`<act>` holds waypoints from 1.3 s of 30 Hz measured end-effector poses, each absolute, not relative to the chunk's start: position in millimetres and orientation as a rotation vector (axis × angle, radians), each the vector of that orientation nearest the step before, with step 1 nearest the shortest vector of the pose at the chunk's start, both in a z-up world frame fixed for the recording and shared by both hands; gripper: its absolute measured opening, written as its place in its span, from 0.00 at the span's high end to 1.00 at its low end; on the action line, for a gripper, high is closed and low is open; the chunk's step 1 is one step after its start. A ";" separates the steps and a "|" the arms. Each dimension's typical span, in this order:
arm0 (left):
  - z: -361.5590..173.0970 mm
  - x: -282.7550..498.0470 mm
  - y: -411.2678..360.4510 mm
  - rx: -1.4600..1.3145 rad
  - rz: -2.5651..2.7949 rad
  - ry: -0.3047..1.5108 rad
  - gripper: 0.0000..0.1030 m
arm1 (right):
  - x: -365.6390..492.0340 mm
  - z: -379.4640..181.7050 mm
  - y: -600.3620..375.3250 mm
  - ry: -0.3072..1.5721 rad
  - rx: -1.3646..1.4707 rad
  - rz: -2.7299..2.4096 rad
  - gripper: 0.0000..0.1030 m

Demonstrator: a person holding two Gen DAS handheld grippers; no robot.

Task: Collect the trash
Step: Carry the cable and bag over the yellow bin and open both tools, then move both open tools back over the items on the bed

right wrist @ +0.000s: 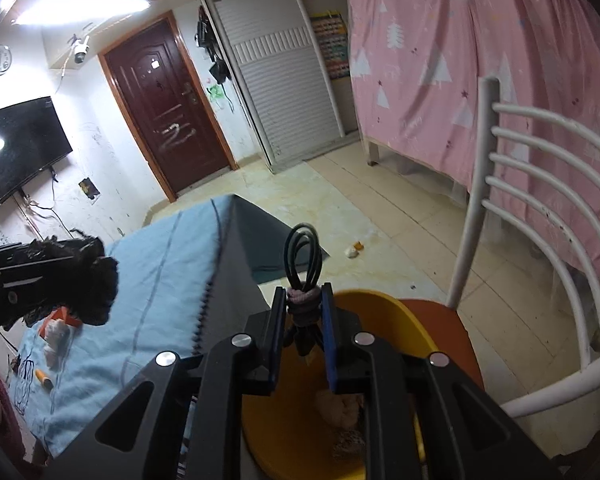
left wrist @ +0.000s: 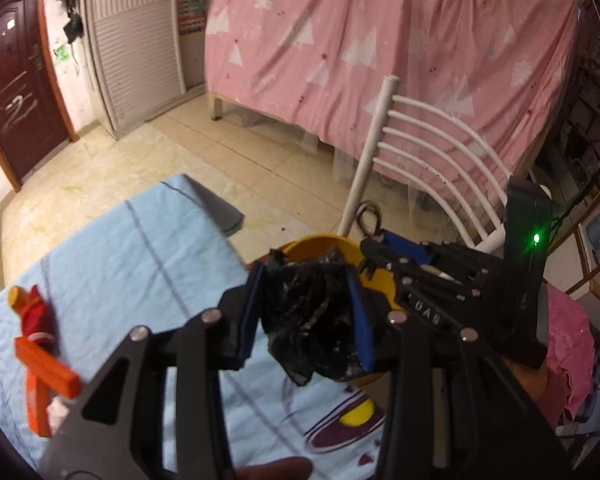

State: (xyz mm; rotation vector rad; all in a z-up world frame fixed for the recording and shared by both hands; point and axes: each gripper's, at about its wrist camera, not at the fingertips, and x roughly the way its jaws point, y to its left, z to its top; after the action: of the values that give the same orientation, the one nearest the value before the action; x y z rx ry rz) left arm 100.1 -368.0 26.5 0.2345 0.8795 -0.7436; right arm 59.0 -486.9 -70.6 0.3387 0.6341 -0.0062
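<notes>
My left gripper (left wrist: 306, 312) is shut on a crumpled black plastic bag (left wrist: 312, 328) and holds it just in front of a yellow bin (left wrist: 320, 246). The bag also shows in the right wrist view (right wrist: 86, 280), held at the left over the table. My right gripper (right wrist: 303, 312) is shut on a coiled black cable tied with a pinkish band (right wrist: 302, 264), above the yellow bin (right wrist: 384, 312). The bin stands on an orange-brown chair seat (right wrist: 452, 328) and holds some pale crumpled trash (right wrist: 340, 404).
A light blue cloth (left wrist: 140, 248) covers the table, with red and orange scraps (left wrist: 40, 344) at its left. A white chair back (right wrist: 540, 184) rises to the right. A small scrap (right wrist: 354, 250) lies on the tiled floor. A pink curtain (left wrist: 380, 40) hangs behind.
</notes>
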 end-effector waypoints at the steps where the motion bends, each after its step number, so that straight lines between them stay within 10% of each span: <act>1: 23.8 101.4 -373.5 0.235 -0.749 0.889 0.62 | 58.0 -73.3 -490.3 0.639 0.345 -0.009 0.88; 5: 16.5 109.3 -387.1 0.215 -0.741 0.909 0.31 | 53.4 -82.3 -504.1 0.639 0.383 -0.030 0.75; 17: 10.6 115.2 -381.9 0.187 -0.728 0.936 0.31 | 49.2 -83.7 -513.7 0.622 0.423 -0.041 0.47; 39: 33.6 127.4 -243.2 0.059 -0.573 0.865 0.27 | 89.6 -42.0 -398.1 0.634 0.257 0.128 0.33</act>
State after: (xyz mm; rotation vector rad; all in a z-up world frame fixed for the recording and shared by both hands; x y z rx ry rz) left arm 127.4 -243.2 33.6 0.0585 0.8650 -0.5730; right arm 89.6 -398.1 -42.0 0.2571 0.6345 0.1279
